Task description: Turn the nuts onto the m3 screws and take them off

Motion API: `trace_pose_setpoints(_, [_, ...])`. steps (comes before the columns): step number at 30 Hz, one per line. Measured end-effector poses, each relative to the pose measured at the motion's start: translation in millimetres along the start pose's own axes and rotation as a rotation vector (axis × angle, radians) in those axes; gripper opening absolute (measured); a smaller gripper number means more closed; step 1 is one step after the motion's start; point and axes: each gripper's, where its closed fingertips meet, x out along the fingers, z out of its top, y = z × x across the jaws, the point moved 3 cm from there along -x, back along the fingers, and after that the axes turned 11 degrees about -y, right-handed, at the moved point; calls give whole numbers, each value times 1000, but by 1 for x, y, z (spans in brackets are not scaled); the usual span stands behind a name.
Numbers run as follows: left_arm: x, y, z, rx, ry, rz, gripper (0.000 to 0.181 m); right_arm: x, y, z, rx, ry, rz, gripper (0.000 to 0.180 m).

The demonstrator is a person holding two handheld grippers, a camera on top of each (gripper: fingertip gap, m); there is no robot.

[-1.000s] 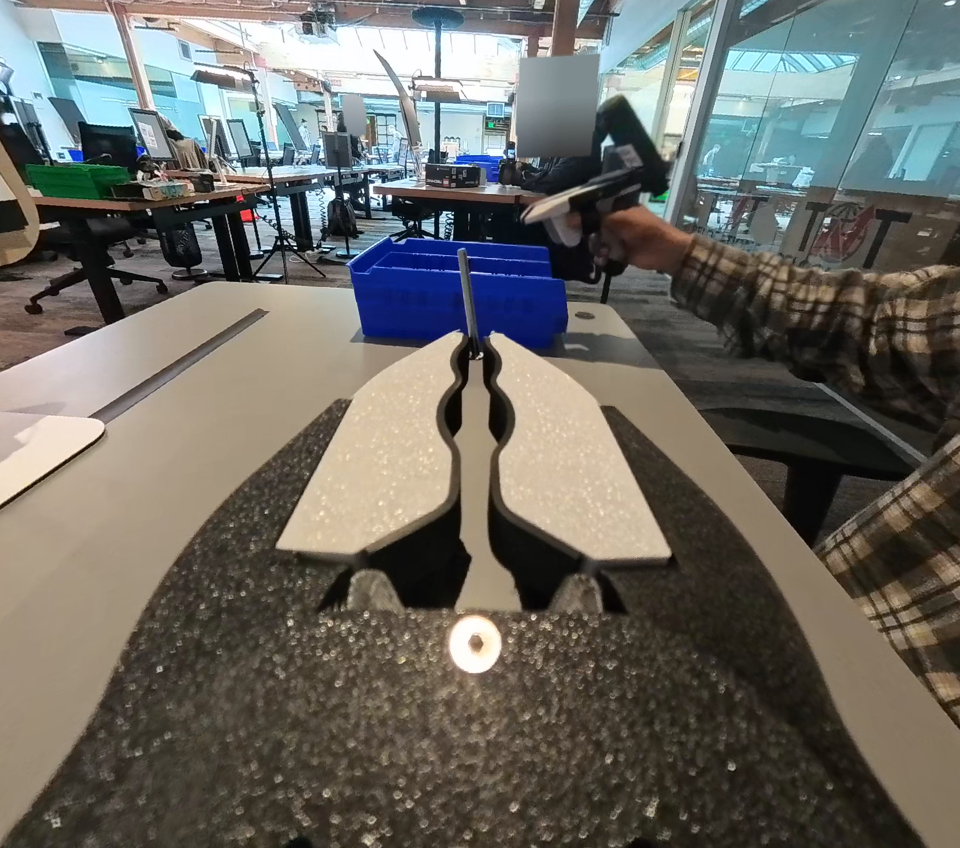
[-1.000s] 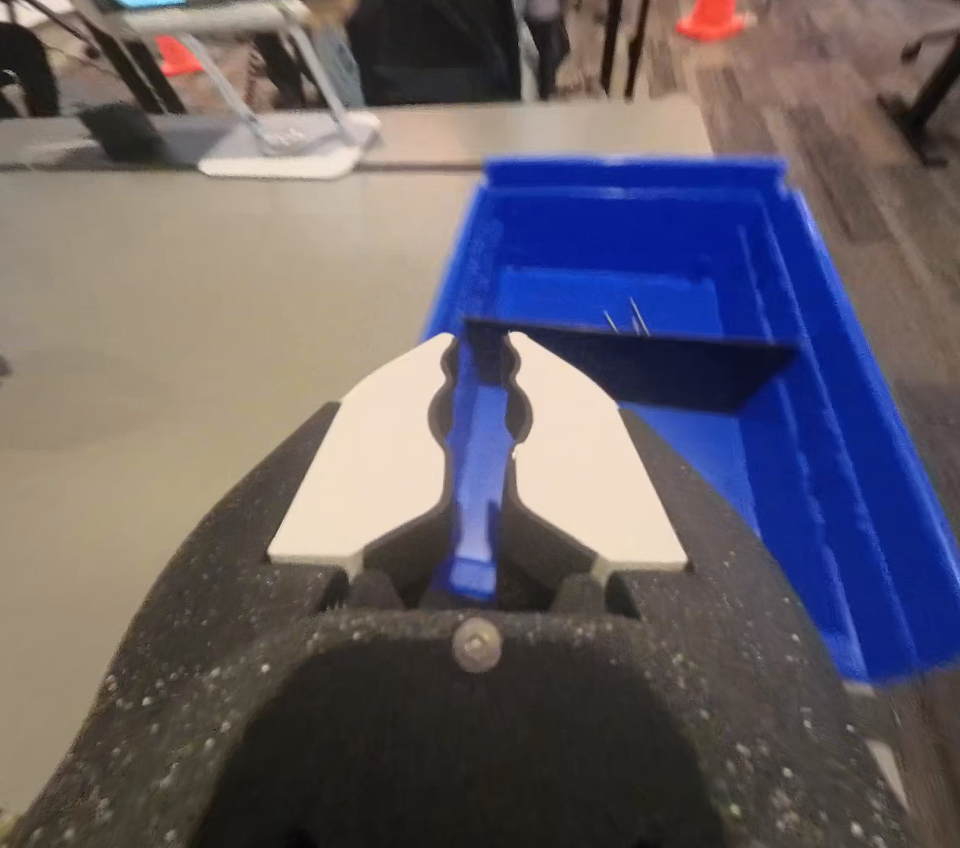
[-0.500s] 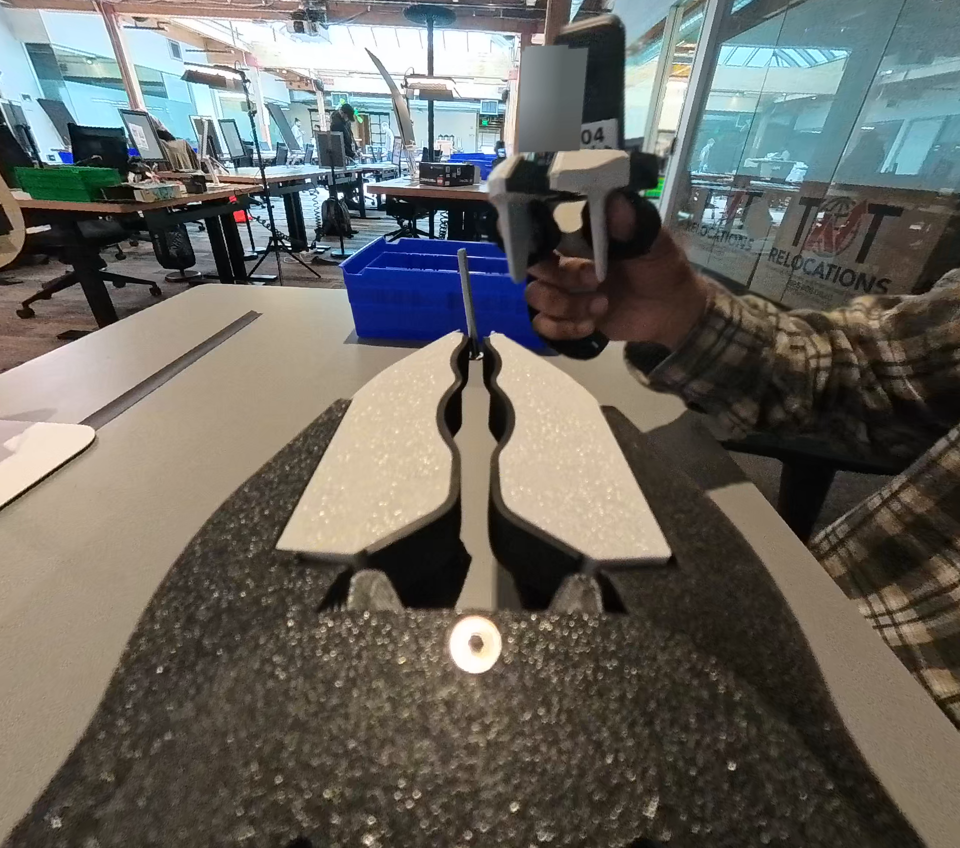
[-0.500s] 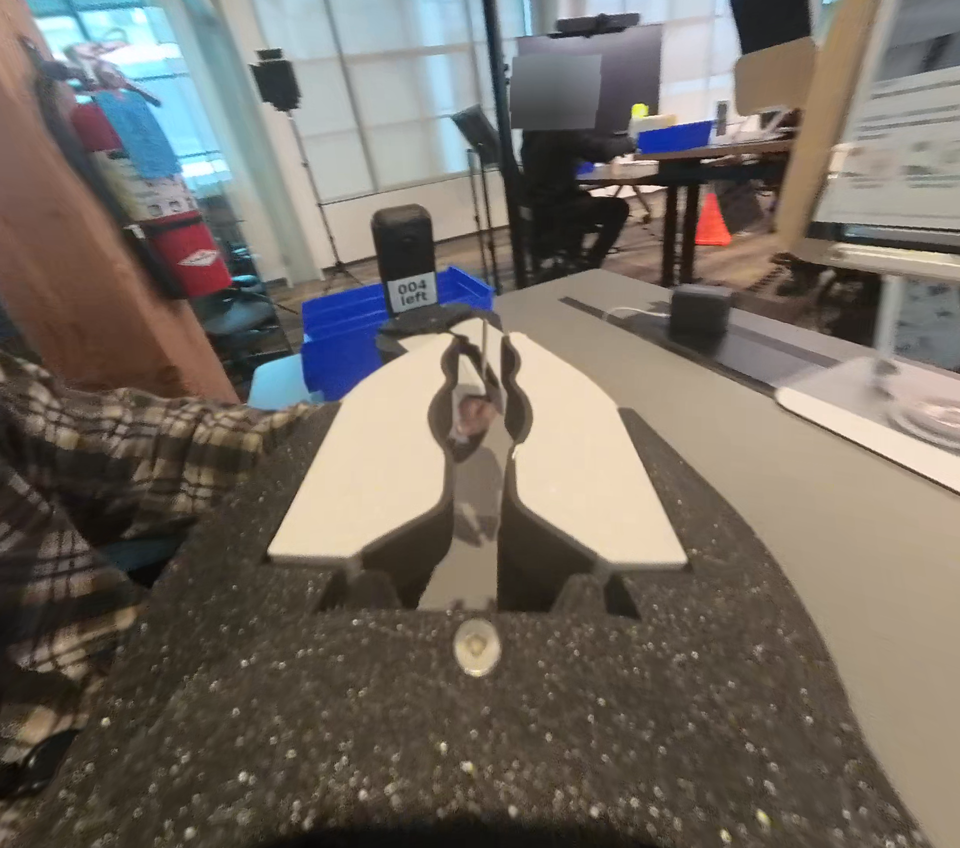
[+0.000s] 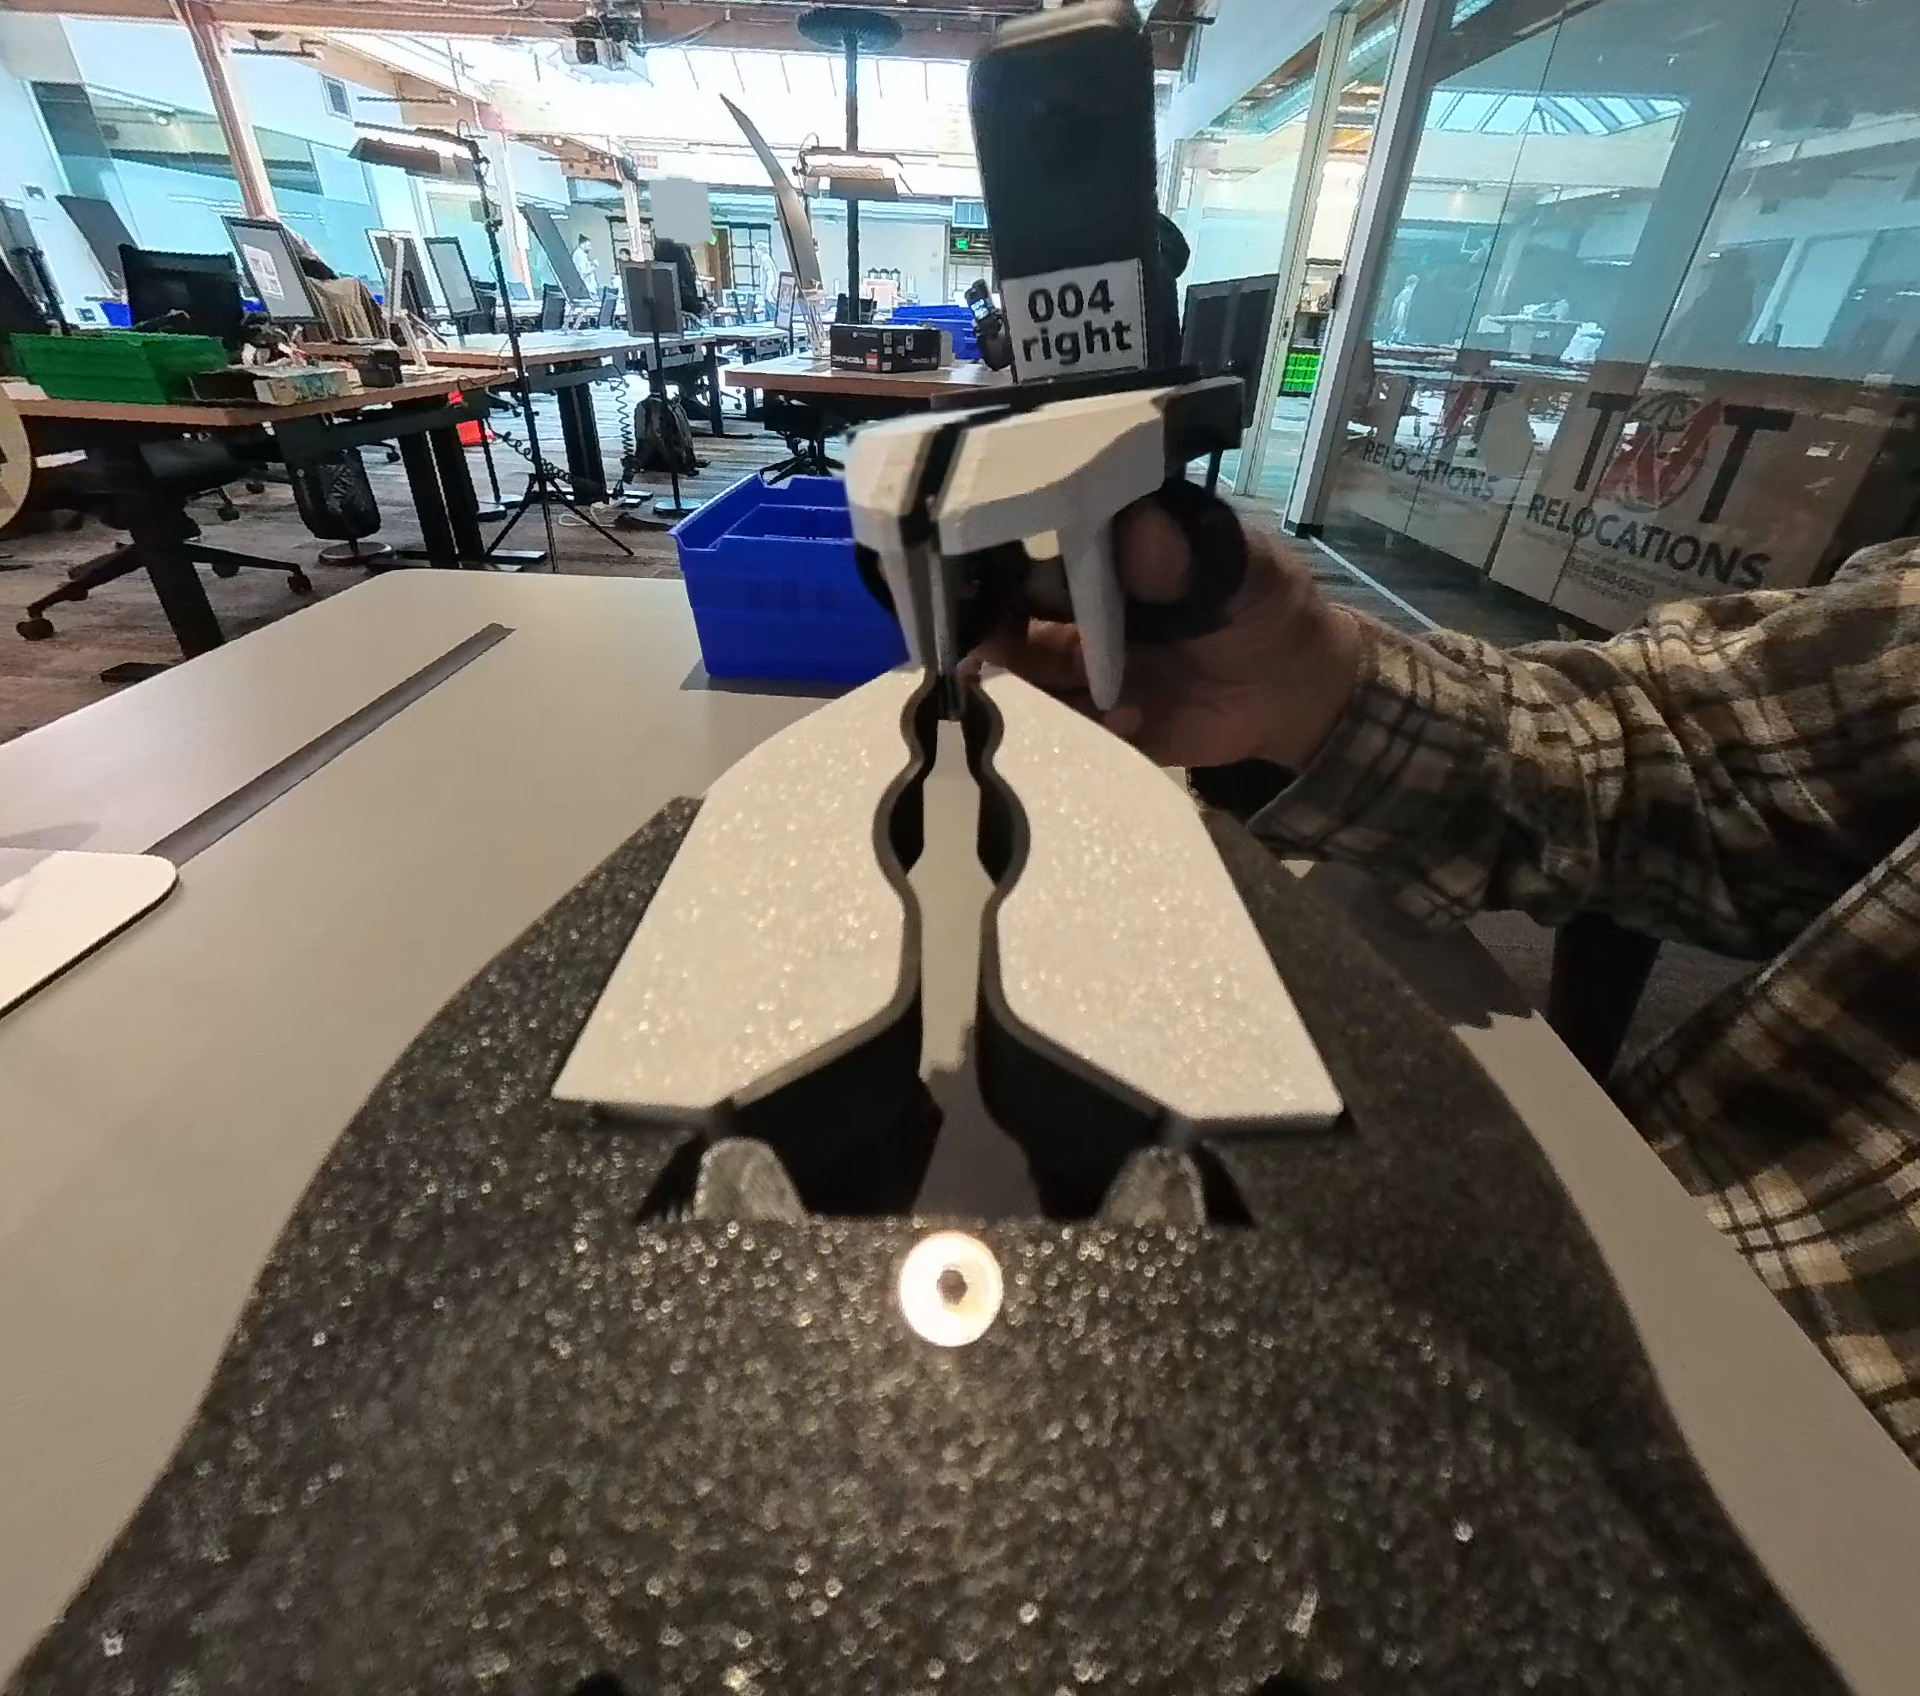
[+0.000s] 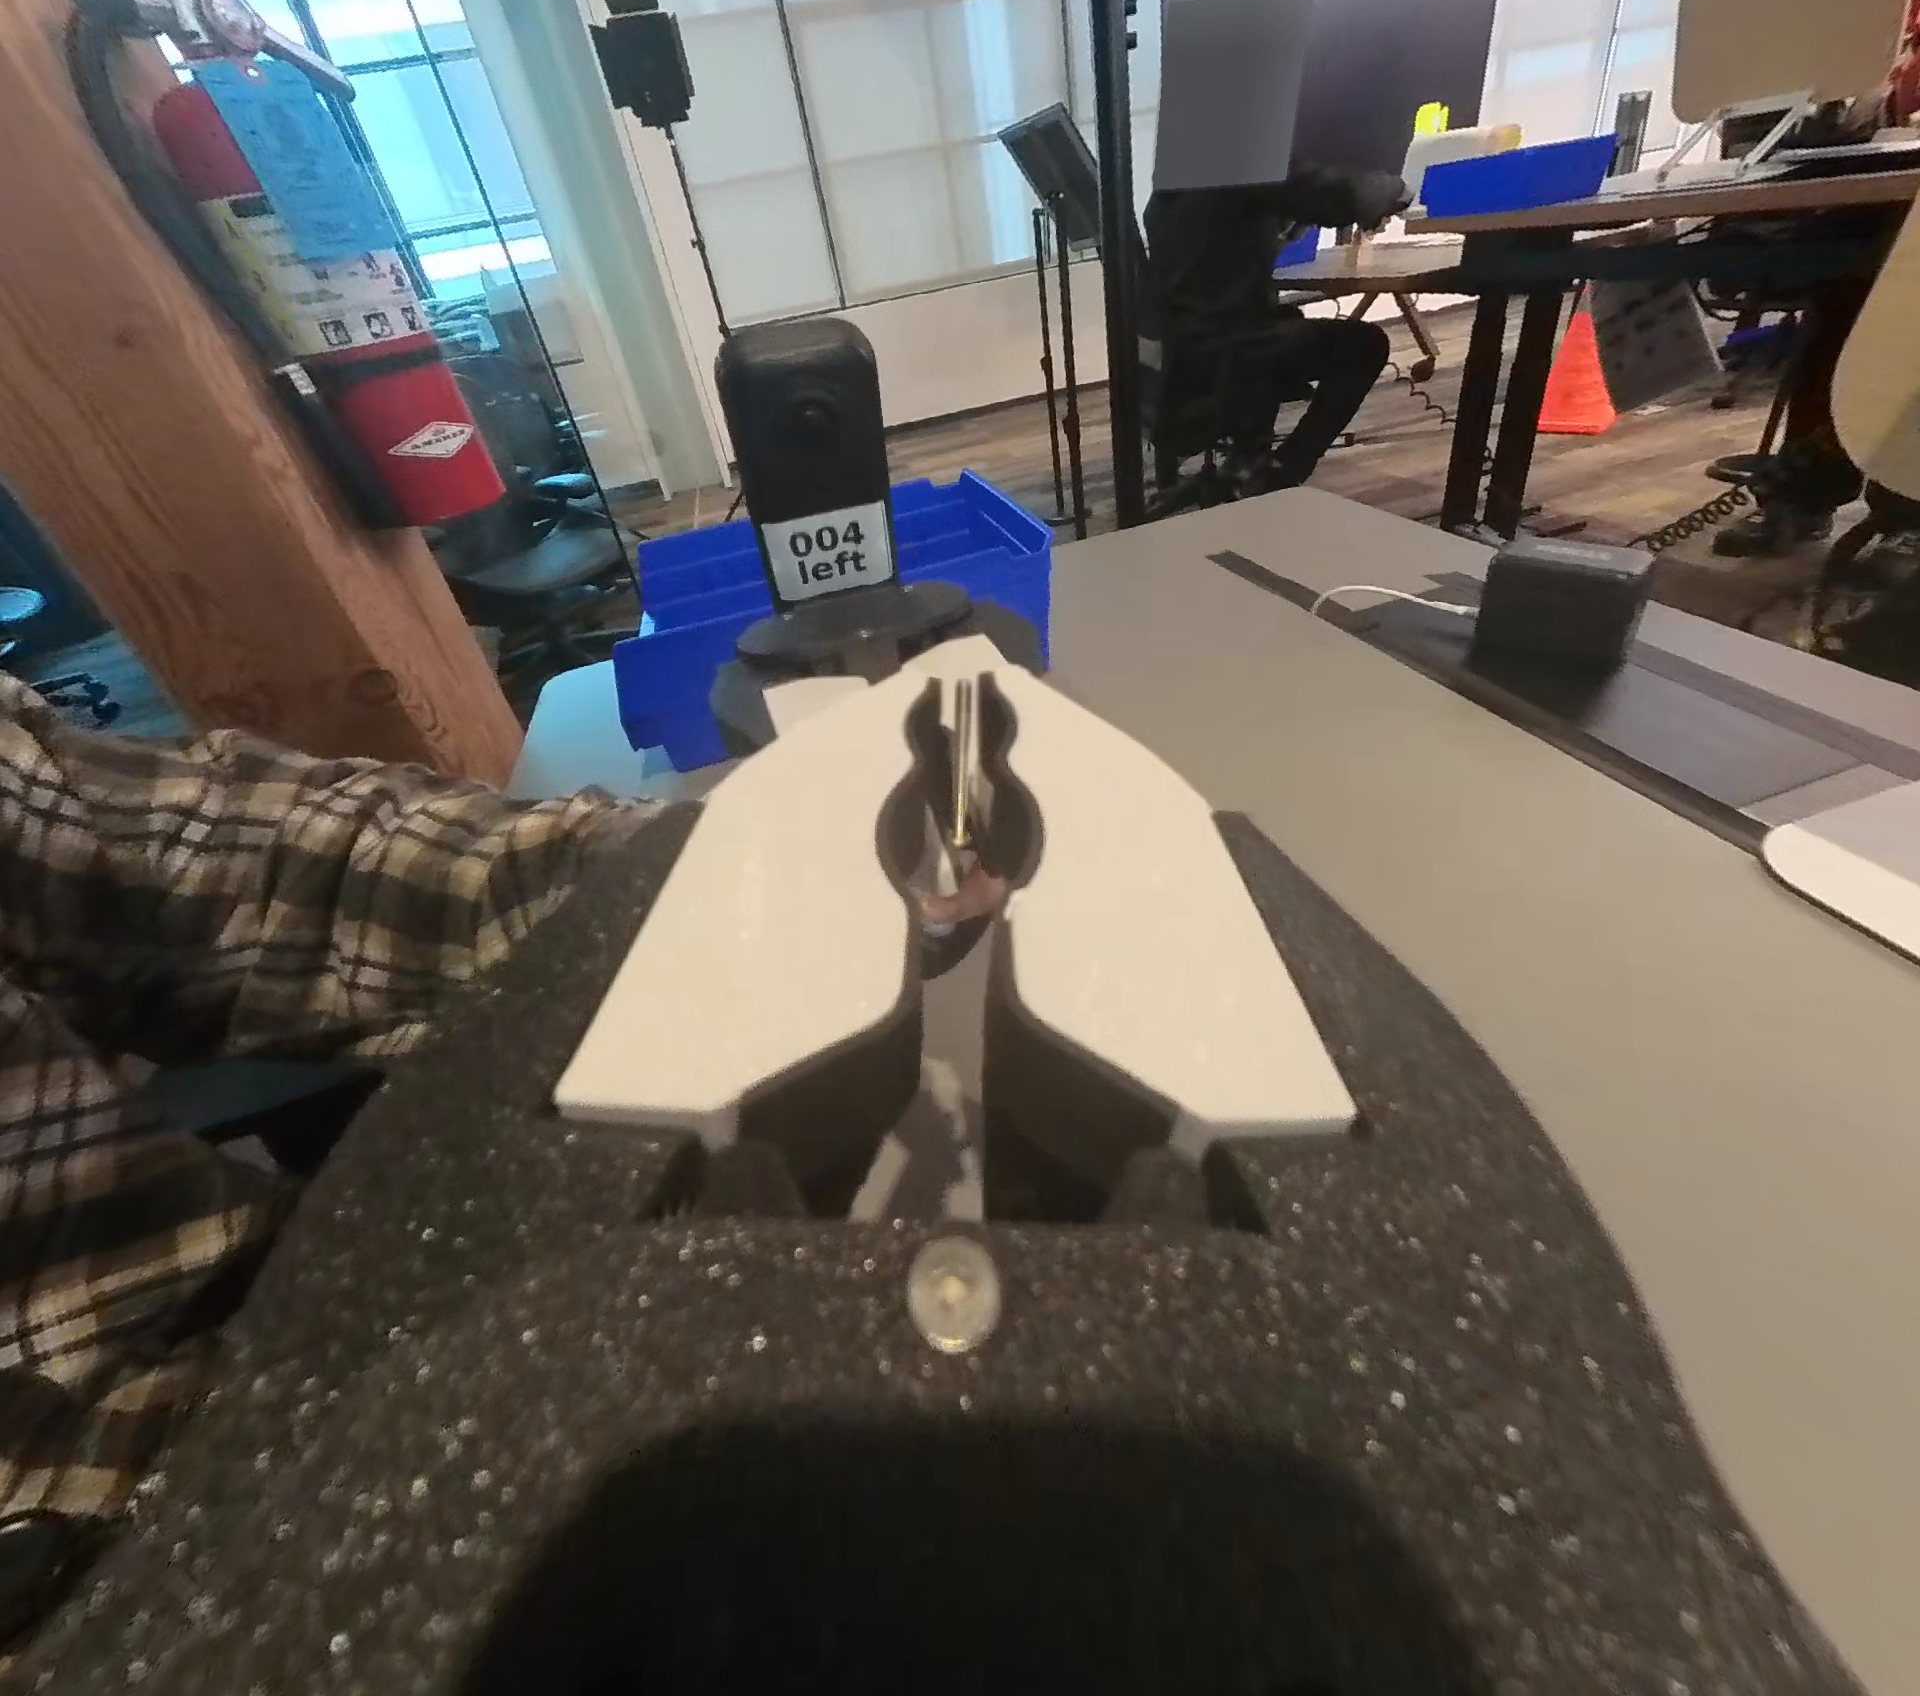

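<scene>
Left wrist view shows the left gripper nearest, its two white fingers pressed together at the tips on the foot of a thin screw, which stands up between them. Directly above, the right gripper comes down over that screw, its fingers closed too; whether they pinch a nut I cannot tell, since the tips hide it. A hand in a plaid sleeve holds it. Right wrist view looks along the right gripper's fingers, with the screw visible in the gap near their tips. Beyond, at the far edge of the grey table, sits a blue bin.
</scene>
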Motion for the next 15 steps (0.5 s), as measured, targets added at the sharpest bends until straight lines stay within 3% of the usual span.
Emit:
trace_pose_setpoints(6, [1, -3, 3, 2, -26, -25, 7, 1, 4, 3, -20, 19, 18, 2])
trace_pose_setpoints(9, [4, 0, 3, -15, -34, -5, 36, -2, 5, 12, -37, 6, 8, 2])
trace_pose_setpoints(15, [4, 4, 4, -23, -43, 30, 50, -46, -6, 45, -78, -19, -94, 2])
